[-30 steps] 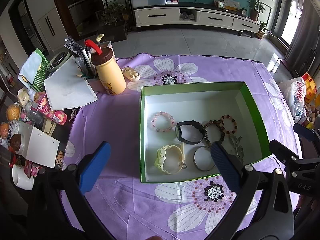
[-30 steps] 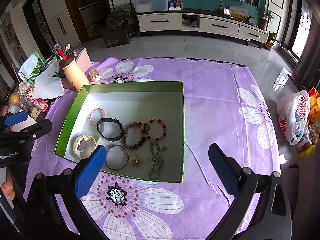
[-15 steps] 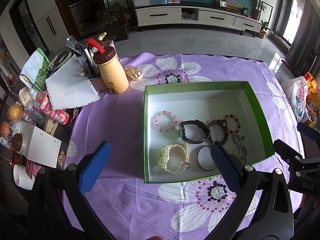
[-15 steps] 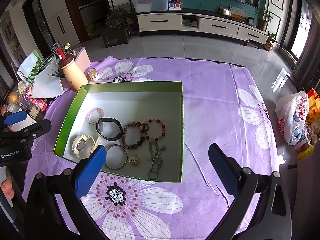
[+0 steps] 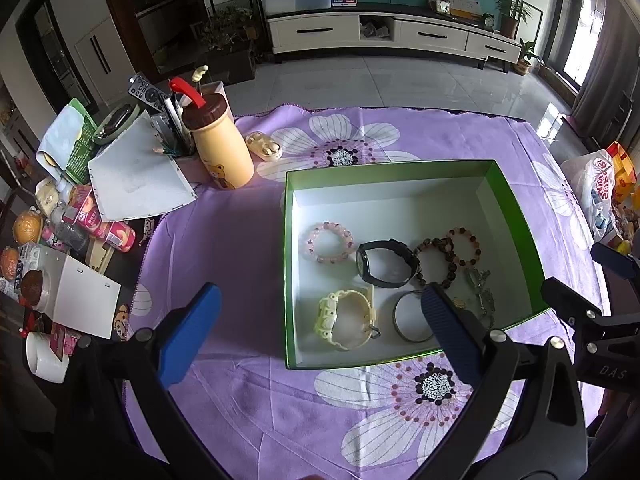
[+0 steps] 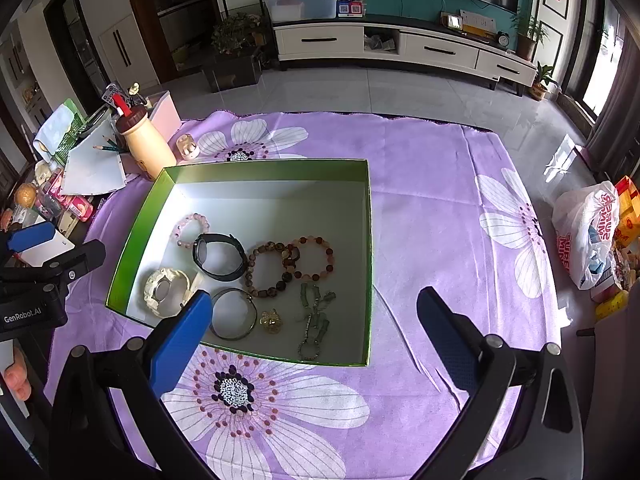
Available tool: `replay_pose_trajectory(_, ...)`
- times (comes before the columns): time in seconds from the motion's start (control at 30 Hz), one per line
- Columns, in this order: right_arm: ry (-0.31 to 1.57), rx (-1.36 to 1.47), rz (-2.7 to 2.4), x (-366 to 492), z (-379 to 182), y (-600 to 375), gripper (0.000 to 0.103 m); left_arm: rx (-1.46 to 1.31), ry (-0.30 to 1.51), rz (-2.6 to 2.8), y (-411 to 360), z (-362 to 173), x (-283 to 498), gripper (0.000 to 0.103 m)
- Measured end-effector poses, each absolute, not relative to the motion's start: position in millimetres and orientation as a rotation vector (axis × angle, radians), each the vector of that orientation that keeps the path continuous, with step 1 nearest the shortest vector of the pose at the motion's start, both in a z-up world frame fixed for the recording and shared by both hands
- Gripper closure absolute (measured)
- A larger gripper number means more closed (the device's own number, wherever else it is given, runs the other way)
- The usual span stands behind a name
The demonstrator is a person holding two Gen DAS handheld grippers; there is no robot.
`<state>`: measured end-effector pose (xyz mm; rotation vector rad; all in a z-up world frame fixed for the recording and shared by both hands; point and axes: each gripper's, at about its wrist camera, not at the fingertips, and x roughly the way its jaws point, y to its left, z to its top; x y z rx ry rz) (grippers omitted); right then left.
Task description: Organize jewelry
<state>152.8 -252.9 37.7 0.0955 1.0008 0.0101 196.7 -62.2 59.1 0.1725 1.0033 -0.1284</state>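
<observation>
A green box (image 5: 516,216) (image 6: 136,224) with a white floor sits on the purple flowered cloth. It holds a pink bead bracelet (image 5: 329,242), a black watch (image 5: 386,262) (image 6: 219,257), a cream watch (image 5: 346,319) (image 6: 166,292), a metal bangle (image 6: 234,314), two brown bead bracelets (image 6: 288,264), a gold charm (image 6: 272,321) and a green chain (image 6: 314,320). My left gripper (image 5: 320,332) is open and empty above the box's near left edge. My right gripper (image 6: 316,332) is open and empty above the box's near right corner.
A yellow bottle (image 5: 218,148), a pen holder, papers, snacks and a white mug (image 5: 46,356) crowd the table's left side. An earbud case (image 5: 264,146) lies beside the bottle. A plastic bag (image 6: 588,232) sits off the right edge.
Both views have shifted only slightly; the box sits a little further right in the left wrist view. The jewelry has not moved and both grippers stay open.
</observation>
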Motion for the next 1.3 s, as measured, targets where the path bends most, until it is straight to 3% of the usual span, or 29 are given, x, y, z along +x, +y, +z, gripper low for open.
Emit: replay_pose_trajectory(1.3, 0.990, 0.089, 0.018, 153.5, 45.5, -246.1, 0.001, 0.158, 1.021, -0.104, -56.2, 61.4, 199.5, 0.002)
